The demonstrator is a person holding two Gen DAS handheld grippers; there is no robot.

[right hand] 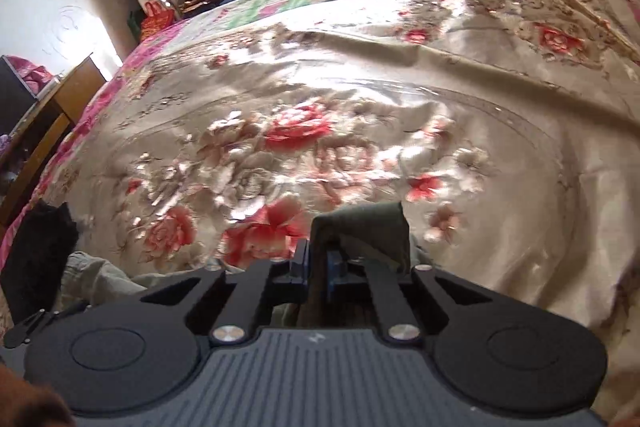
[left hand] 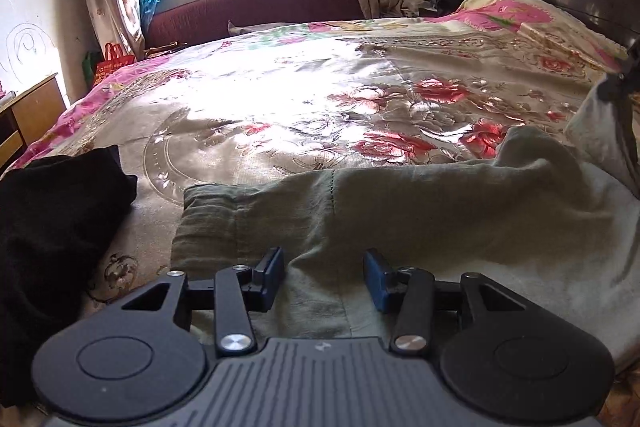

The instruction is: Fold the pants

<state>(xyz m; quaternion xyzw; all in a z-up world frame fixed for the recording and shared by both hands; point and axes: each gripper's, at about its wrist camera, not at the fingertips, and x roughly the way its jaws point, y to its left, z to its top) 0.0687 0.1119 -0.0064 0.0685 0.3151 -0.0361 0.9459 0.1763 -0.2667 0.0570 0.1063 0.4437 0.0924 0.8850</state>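
Two views split the scene. Only the left wrist view shows the grey-green pants (left hand: 400, 203) stretched sideways across the flowered bedspread (left hand: 280, 99), beside a black garment (left hand: 52, 219), with the left tongs (left hand: 324, 277) spread apart above the cloth. Only the right wrist view shows the right tongs (right hand: 318, 269) clamped on a raised fold of the pants (right hand: 360, 227).

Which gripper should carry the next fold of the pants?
Right, probably. The right gripper is already shut on a raised edge of the grey-green pants, lifted above the bedspread. The left gripper hangs open over the fabric, gripping nothing.
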